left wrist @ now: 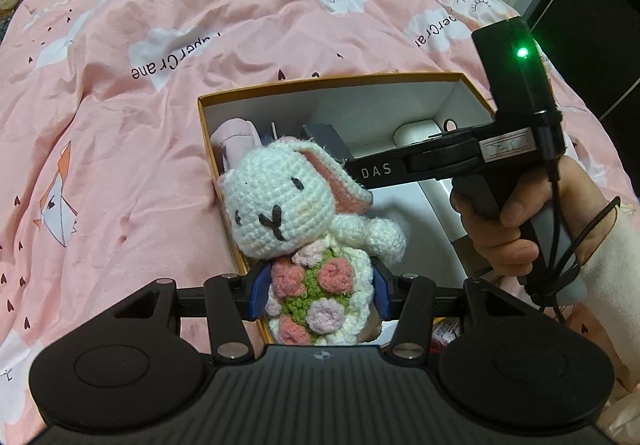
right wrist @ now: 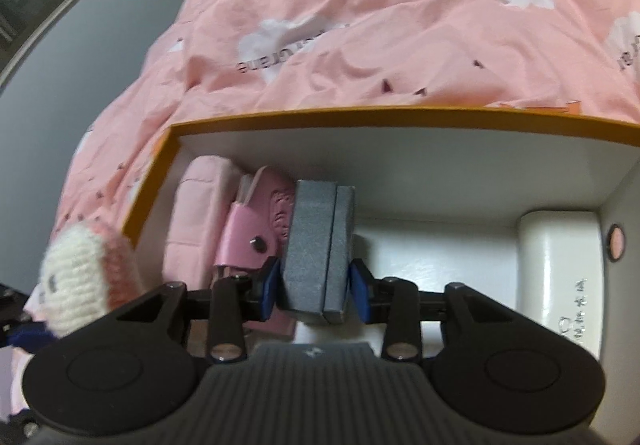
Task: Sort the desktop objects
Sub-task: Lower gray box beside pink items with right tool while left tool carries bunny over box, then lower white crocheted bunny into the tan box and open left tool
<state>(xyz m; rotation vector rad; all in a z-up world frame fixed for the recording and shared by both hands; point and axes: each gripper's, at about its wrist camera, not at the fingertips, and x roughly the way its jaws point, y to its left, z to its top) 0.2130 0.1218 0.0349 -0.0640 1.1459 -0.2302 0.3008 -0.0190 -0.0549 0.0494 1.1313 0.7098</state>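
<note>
- My left gripper (left wrist: 318, 291) pinches the bunny (left wrist: 304, 221) at its belly, above the near-left corner of the box (left wrist: 332, 79) on the bed (left wrist: 120, 85). Released here, it could catch the rim and tip out.
- My right gripper (right wrist: 316, 289) straddles the grey case (right wrist: 320, 245) inside the box; the left pad touches, the right stands just clear, so it is loose.
- Standing on end against the pink wallet (right wrist: 256, 229), the case may topple.
- The bunny's ear lies against my right gripper; pulling back could drag it.
</note>
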